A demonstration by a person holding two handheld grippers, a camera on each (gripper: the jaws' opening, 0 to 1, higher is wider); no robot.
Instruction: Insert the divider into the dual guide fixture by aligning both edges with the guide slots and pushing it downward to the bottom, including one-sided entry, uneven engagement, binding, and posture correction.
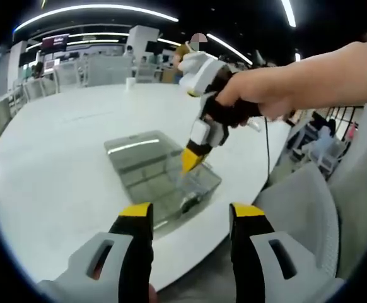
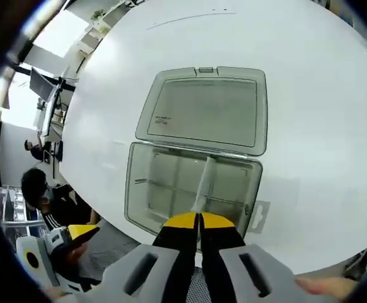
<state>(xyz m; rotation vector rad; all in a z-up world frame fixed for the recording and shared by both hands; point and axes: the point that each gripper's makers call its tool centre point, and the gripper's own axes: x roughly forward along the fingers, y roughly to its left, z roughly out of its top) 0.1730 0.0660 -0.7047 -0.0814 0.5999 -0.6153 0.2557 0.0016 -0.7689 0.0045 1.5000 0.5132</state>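
My right gripper [image 2: 199,222] pinches the thin clear plastic divider [image 2: 203,183] at its top edge, over the clear hinged-lid box [image 2: 139,189] on the white table [image 2: 322,126]. It looks light, slick and flexible. My left gripper [image 1: 190,218] hangs open.

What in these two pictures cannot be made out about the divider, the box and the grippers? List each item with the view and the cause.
- Divider lower edge: right gripper view, clear plastic against clear box; seating in its slots unreadable.
- Divider's gripped end: right gripper view, covered by the right gripper.
- Box's near wall: left gripper view, partly behind the left gripper.
- Lid label: right gripper view, too small.
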